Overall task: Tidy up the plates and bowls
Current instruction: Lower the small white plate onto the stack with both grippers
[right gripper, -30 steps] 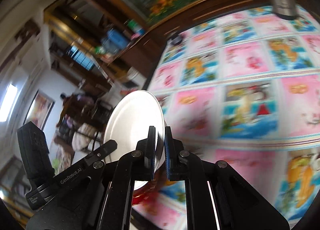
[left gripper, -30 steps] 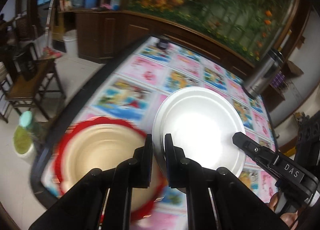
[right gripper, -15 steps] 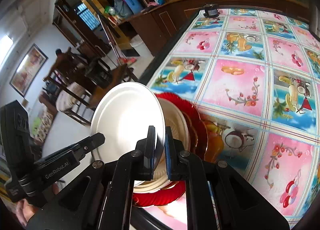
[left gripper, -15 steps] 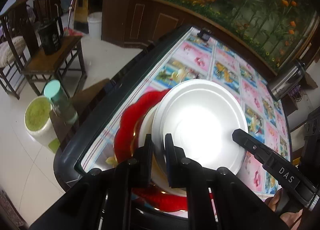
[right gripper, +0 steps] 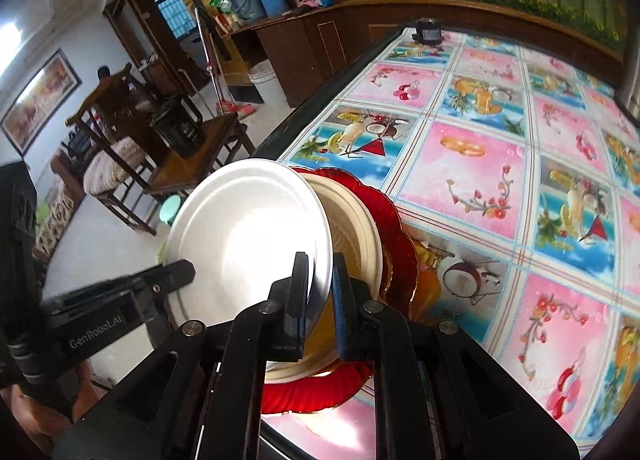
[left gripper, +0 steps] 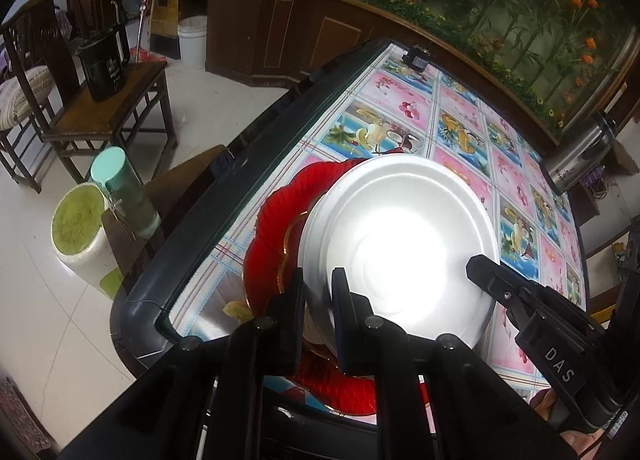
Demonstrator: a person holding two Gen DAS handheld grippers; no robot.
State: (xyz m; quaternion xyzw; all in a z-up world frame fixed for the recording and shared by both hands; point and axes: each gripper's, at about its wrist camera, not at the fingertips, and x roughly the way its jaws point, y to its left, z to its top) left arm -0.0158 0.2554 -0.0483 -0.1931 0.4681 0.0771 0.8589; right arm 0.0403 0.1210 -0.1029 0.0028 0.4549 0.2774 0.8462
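Wooden cabinets and a long planted aquarium [left gripper: 500, 8] run behind the table [right gripper: 500, 188], whose cloth is a grid of pink and blue fruit and flower panels. At the table's near corner we see a red scalloped plate [left gripper: 280, 212] lying flat, with a cream bowl [right gripper: 360, 236] sitting in it.

We hold a white plate [left gripper: 400, 240] over that stack with both grippers, one on each side of its rim. Our left gripper [left gripper: 318, 292] pinches the rim at the near-left edge, one finger under the plate and one on its upper face, the pads close together with only the thin rim between them. Our right gripper [right gripper: 320, 280] clamps the opposite edge in the same way; in the left wrist view its black finger reaches onto the plate from the lower right. The white plate is tilted, its right side above the cream bowl and its left side out past the table edge. We cannot tell whether its underside touches the bowl.

Beyond the table edge stand a wooden chair [left gripper: 108, 100] and a green-capped bottle [left gripper: 120, 188] on the floor side.
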